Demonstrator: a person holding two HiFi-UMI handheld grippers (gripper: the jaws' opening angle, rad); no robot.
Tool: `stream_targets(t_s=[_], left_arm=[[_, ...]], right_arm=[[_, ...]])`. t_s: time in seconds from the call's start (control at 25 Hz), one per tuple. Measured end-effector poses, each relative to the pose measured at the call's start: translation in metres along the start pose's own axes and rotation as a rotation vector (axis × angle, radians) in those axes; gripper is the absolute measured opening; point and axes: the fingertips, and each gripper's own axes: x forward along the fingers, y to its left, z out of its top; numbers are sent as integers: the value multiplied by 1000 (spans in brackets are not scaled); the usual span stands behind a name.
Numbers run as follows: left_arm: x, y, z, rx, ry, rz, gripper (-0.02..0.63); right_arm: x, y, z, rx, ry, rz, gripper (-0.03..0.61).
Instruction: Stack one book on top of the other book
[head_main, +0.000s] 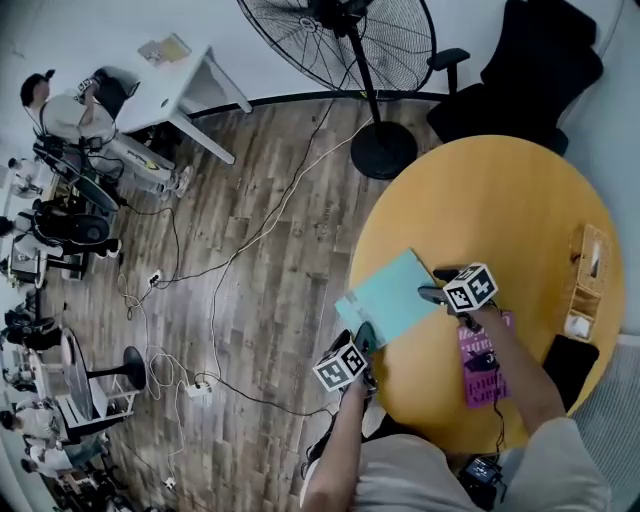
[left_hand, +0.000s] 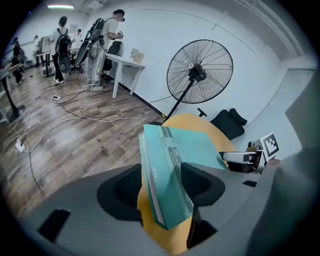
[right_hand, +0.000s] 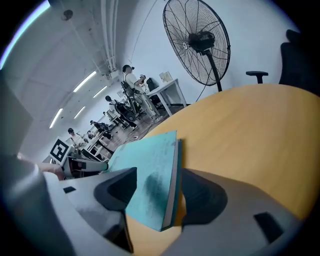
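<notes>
Two books and two open grippers at one round table (head_main: 500, 190)
The left gripper (head_main: 362, 340) and right gripper (head_main: 435, 291), jaws wide apart, straddle the flat teal book (head_main: 392, 295) unpressed at the table's edge; the purple book (head_main: 484, 378) lies near, partly under the right arm; one fan (head_main: 350, 40) stands beyond.

Teal book (head_main: 392, 297), magenta book (head_main: 478, 386) with dark lettering, orange-yellow table (head_main: 500, 200), grey-brown wood-plank floor (head_main: 270, 200), black fan (head_main: 400, 40)

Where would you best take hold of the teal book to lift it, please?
I'd grip it by its two opposite edges, one gripper each. The teal book lies flat and thin on the table, so jaws must straddle its thickness edge-on. Its left corner seems to overhang the table rim, giving the left gripper room beneath; the right gripper comes from the opposite side.
</notes>
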Motion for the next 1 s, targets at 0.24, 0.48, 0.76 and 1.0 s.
stream_targets(t_s=[0.24,0.48,0.76,1.0], left_arm=[[13,-2,2,-87,1,-47,259],[7,-11,13,-31,-8,-25,252],[-3,-48,28,111,-9,-95,253],[-12,-87,37,229,-1,-165,253]], right_arm=[[16,-1,-4,89,-13,6,279],[9,6,-4,53,-31,-88,252],[-44,12,-10,175,-184,-157,247],[-88,20,-26,265,-269,-231,247]])
